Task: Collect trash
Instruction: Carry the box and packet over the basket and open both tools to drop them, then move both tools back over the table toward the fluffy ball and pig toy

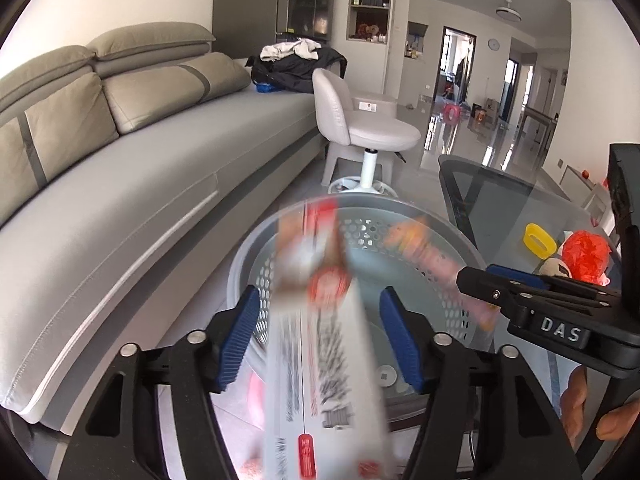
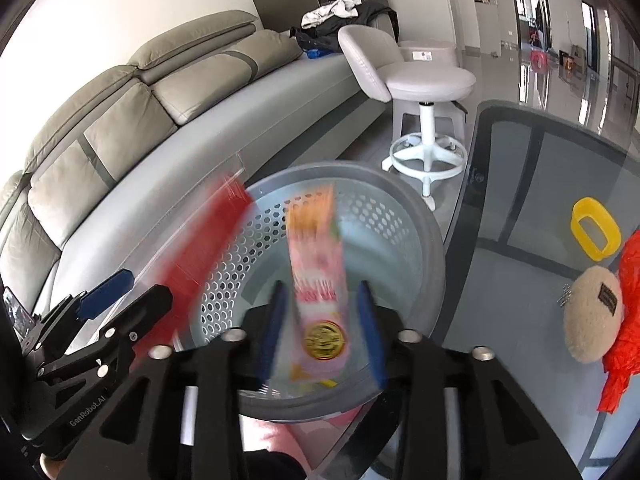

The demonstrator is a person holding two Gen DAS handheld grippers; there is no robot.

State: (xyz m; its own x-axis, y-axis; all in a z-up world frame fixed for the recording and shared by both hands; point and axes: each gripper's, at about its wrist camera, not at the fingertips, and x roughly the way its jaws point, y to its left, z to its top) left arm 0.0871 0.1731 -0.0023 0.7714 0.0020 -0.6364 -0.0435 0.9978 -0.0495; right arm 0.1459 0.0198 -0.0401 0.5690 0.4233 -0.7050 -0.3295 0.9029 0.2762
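Observation:
A grey perforated bin stands on the floor between sofa and glass table. My left gripper is open above it, and a blurred white and red wrapper hangs between its fingers without touching the pads. My right gripper is open over the bin too. A blurred pink and orange wrapper with a gold seal lies loose between its fingers. A red crumpled bag lies on the table.
The glass table holds a yellow ring and a beige plush. A grey sofa runs along the left. A white stool stands behind the bin.

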